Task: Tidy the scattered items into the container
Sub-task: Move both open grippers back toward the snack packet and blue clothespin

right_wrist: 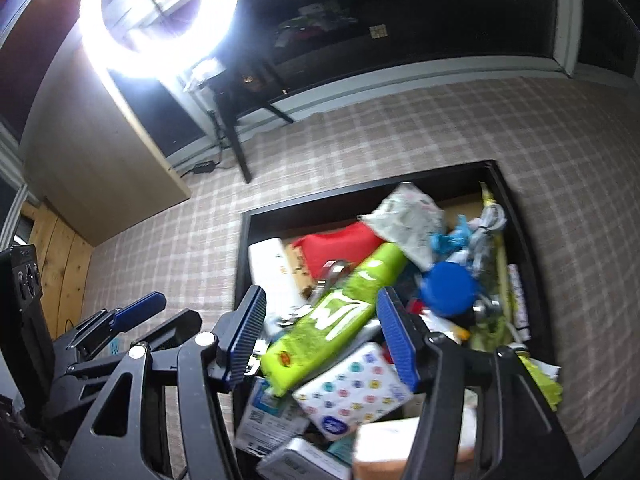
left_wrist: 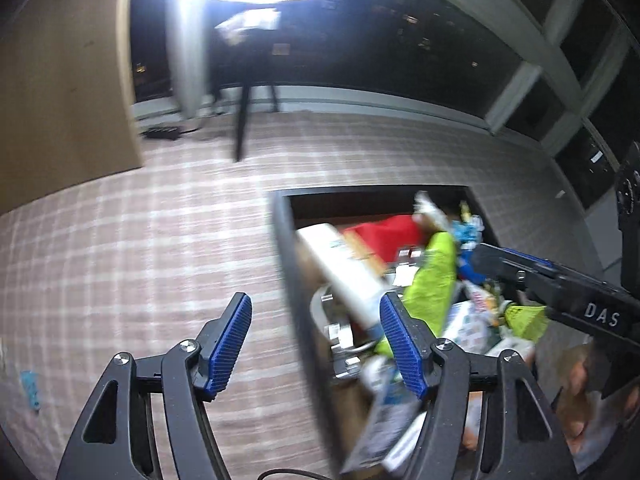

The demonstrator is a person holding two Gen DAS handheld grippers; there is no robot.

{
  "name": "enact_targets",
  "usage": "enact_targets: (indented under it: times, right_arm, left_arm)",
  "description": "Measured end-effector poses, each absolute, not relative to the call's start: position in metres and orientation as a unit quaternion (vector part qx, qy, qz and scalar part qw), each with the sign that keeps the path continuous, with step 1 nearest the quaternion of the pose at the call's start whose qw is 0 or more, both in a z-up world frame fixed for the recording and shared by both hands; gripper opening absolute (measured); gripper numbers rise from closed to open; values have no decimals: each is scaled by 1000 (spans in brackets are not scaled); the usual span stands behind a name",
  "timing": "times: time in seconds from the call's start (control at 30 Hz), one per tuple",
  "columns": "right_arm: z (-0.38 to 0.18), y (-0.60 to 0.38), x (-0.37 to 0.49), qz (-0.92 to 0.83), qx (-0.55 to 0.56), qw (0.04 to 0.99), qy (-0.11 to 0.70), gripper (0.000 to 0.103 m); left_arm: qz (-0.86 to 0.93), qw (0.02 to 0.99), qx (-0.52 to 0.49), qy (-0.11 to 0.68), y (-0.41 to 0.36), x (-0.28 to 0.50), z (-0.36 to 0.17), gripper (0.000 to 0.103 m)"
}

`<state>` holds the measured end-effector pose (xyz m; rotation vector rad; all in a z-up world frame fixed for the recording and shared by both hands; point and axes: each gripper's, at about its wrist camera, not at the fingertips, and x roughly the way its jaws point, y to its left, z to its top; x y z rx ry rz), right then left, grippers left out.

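Plaid carpet (right_wrist: 400, 132) in pink and cream covers the floor, lit by a glaring ring light (right_wrist: 160, 20) on a stand before dark windows. On it sits the container (right_wrist: 244, 264), a dark open box heaped with items: a lime-green packet (right_wrist: 340, 312) lying slantwise on top, a red pouch (right_wrist: 340, 244) behind it, a blue round lid (right_wrist: 450, 288) to its right, a dotted tissue pack (right_wrist: 352, 392) at the near side and a white box (right_wrist: 272, 268) along the left wall. The right gripper (right_wrist: 320, 336) hovers over the pile with its blue pads spread wide on either side of the green packet, not pressing on it. The left gripper (left_wrist: 316, 344) also stands wide and holds nothing, straddling the container's left wall, one pad over carpet, the other over the contents. One small blue scrap (left_wrist: 31, 388) lies on the carpet far to the left, well apart from the container.
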<state>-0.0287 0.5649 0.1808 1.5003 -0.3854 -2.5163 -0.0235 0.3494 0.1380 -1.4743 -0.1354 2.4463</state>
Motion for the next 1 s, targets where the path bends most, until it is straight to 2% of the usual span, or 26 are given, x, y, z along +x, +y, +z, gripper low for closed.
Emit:
enact_targets:
  times: [0.23, 0.7, 1.0]
  right_arm:
    - [176, 503, -31, -843, 512, 129, -99, 57]
    - [153, 345, -9, -816, 542, 190, -63, 57]
    - [144, 254, 15, -806, 553, 208, -34, 57]
  left_arm:
    - [853, 78, -510, -75, 259, -12, 132, 74]
    - [849, -21, -517, -107, 76, 30, 112, 74]
    - [840, -51, -527, -116, -10, 44, 95, 74]
